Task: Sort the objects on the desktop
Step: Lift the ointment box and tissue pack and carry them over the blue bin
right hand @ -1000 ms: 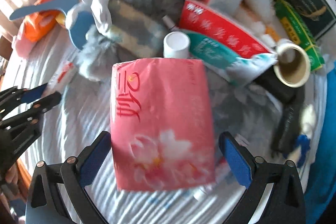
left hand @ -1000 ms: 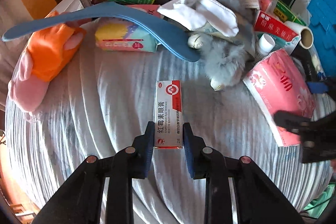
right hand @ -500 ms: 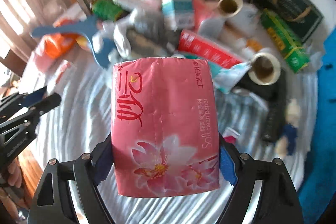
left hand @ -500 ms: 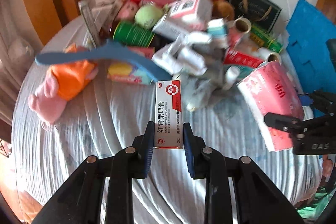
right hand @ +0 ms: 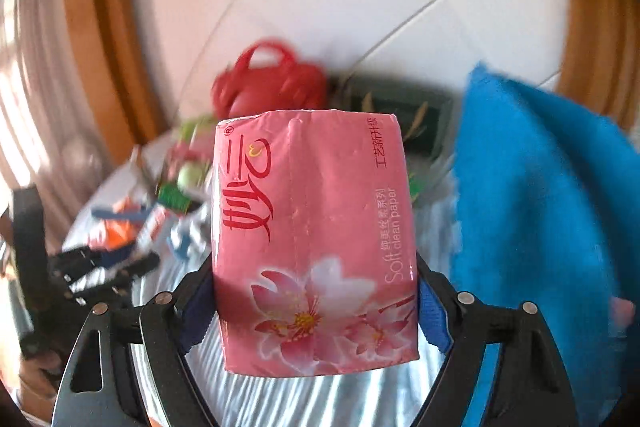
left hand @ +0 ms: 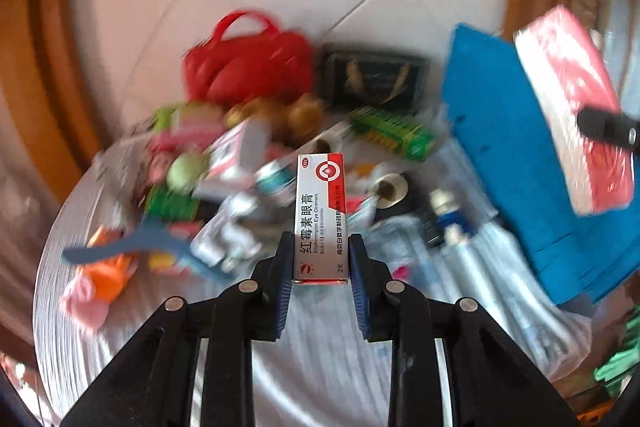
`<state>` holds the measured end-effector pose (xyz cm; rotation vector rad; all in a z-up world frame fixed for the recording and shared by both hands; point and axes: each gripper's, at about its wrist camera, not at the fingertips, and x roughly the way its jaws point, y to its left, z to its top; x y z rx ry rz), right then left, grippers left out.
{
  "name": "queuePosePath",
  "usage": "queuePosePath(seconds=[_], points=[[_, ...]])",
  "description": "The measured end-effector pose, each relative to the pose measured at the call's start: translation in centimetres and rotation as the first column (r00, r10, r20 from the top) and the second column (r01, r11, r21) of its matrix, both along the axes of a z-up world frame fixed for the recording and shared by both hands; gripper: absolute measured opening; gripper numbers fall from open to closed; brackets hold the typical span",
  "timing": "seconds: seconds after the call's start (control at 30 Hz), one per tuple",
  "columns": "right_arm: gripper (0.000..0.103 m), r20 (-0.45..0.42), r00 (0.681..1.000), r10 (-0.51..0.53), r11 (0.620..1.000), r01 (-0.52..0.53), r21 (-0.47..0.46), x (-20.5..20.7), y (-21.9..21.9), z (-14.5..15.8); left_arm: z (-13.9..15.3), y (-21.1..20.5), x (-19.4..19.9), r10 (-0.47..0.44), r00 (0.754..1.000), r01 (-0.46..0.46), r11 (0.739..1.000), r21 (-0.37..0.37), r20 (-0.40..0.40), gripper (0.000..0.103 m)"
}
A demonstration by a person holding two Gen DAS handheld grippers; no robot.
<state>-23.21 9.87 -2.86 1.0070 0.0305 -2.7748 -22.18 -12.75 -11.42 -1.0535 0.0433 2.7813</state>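
Left gripper (left hand: 320,259) tilts downward, clamped on ointment box (left hand: 320,215), above table clutter; right gripper (right hand: 316,311) at 3 o'clock, likewise pitched, squeezing pink tissue pack (right hand: 316,239) w/ both pads.

Striped tablecloth (left hand: 328,367), blurred clutter, red handbag (left hand: 248,63), perhaps blue foam mat (left hand: 508,163)

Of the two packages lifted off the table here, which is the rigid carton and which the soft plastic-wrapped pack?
The rigid carton is the narrow white-and-red eye ointment box in the left hand-held gripper. The soft one is the pink flower-printed tissue pack in the right hand-held gripper.
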Motion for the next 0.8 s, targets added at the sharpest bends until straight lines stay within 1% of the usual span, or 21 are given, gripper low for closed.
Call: queuePosePath(seconds=[0.1,0.2,0.27,0.37,0.53,0.63,0.7,0.8], points=[[0.084,-0.087,0.993,-0.078,0.997,0.076,-0.025,2.3,4.0,3.1,2.0,3.7,-0.1,-0.071,0.996,0.071,0.997,-0.002,-0.048,0.026],[0.084,-0.146,0.978,-0.148,0.989,0.146,-0.028,3.8,7.8,5.1,4.3,7.9,-0.2,-0.144,0.984,0.145,0.989,0.005,-0.103,0.026],[0.084,-0.171,0.967,-0.190,0.982,0.187,-0.029,4.9,10.0,6.2,5.9,11.1,0.1,-0.189,0.971,0.191,0.982,0.000,-0.144,0.026],[0.084,-0.207,0.940,-0.272,0.961,0.277,-0.003,6.0,14.2,7.3,7.9,15.7,0.3,-0.251,0.951,0.255,0.967,-0.003,-0.182,0.026],[0.084,-0.205,0.904,-0.374,0.921,0.388,0.029,6.7,21.4,7.3,10.6,23.0,0.6,-0.329,0.920,0.333,0.943,-0.018,-0.211,0.026],[0.084,-0.198,0.888,-0.415,0.899,0.433,0.059,7.3,25.4,7.0,12.2,28.0,0.7,-0.375,0.901,0.377,0.926,-0.034,-0.218,0.026],[0.084,-0.189,0.880,-0.435,0.888,0.454,0.070,7.3,27.5,6.5,12.7,30.5,0.6,-0.395,0.894,0.395,0.918,-0.046,-0.210,0.026],[0.084,-0.171,0.873,-0.458,0.876,0.475,0.081,7.3,30.1,5.5,12.7,34.0,0.3,-0.428,0.887,0.425,0.903,-0.053,-0.172,0.026]])
